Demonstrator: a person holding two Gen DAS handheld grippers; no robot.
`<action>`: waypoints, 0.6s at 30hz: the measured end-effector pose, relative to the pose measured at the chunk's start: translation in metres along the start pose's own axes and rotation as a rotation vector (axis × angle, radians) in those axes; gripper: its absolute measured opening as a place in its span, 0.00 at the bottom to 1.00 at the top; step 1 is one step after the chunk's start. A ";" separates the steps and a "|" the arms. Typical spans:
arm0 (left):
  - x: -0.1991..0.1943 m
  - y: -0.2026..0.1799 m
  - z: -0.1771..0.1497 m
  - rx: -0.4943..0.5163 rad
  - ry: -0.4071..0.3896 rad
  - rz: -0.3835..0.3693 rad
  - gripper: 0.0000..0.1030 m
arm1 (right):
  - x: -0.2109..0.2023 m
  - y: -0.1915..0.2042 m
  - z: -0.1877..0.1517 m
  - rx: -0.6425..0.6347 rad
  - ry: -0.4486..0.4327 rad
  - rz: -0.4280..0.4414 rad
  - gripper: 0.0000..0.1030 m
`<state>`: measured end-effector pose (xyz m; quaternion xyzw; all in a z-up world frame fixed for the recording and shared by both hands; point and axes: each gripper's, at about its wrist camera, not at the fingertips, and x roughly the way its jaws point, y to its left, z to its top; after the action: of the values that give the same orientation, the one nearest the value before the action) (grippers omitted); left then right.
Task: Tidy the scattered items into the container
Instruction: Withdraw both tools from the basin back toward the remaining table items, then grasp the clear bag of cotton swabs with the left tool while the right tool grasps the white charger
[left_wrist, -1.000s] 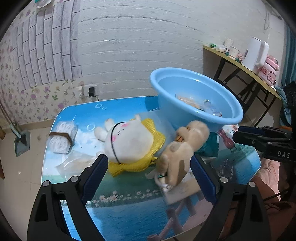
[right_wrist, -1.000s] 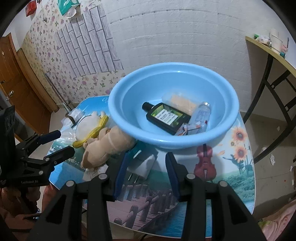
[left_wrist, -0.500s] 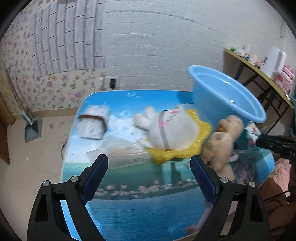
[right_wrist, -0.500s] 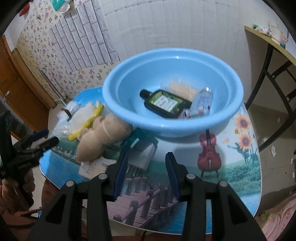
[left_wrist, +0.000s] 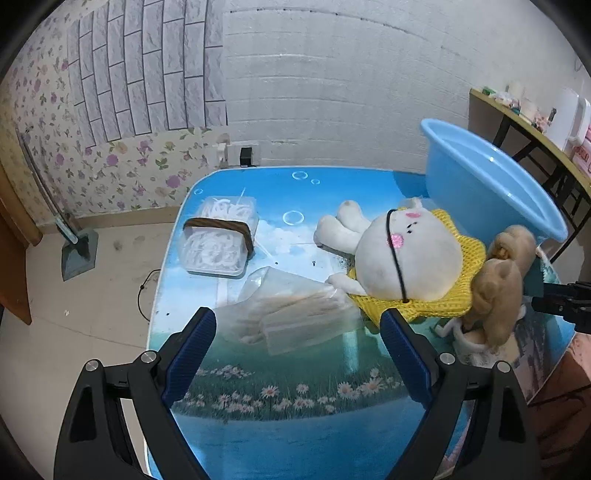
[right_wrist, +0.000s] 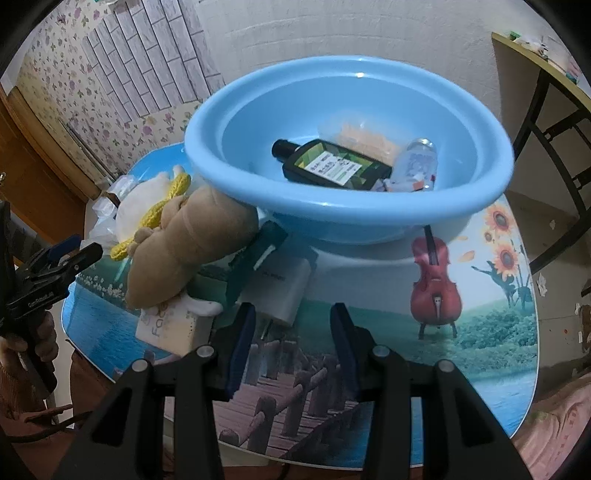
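While your left gripper (left_wrist: 297, 334) hangs over the tabletop (left_wrist: 295, 398) with its jaws wide apart and empty, a clear bag (left_wrist: 291, 317) lies just beyond them, with a lidded clear box (left_wrist: 218, 240) farther left. Your right gripper (right_wrist: 291, 332) has its jaws partly apart, gripping nothing, a white charger (right_wrist: 282, 291) lying just beyond them. The blue basin (right_wrist: 369, 214) at the far side holds a dark bottle (right_wrist: 332, 166). A white plush (left_wrist: 410, 254) and a tan plush (right_wrist: 184, 243) lie left of it.

White brick wall (left_wrist: 332, 92), floral wallpaper (left_wrist: 122, 173), pale tiled floor (left_wrist: 74, 314).
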<state>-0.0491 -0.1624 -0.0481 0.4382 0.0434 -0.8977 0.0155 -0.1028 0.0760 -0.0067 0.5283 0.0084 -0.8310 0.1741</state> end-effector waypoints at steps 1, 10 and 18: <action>0.004 -0.001 0.001 0.011 0.006 0.005 0.88 | 0.002 0.001 0.001 0.001 0.007 0.001 0.41; 0.028 -0.005 0.007 0.089 0.013 0.036 0.88 | 0.020 0.014 0.006 -0.009 0.041 -0.015 0.50; 0.033 -0.004 0.009 0.104 0.031 0.000 0.68 | 0.028 0.017 0.010 0.008 0.039 -0.038 0.51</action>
<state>-0.0769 -0.1584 -0.0688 0.4523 -0.0032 -0.8918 -0.0080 -0.1170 0.0503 -0.0246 0.5446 0.0187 -0.8238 0.1559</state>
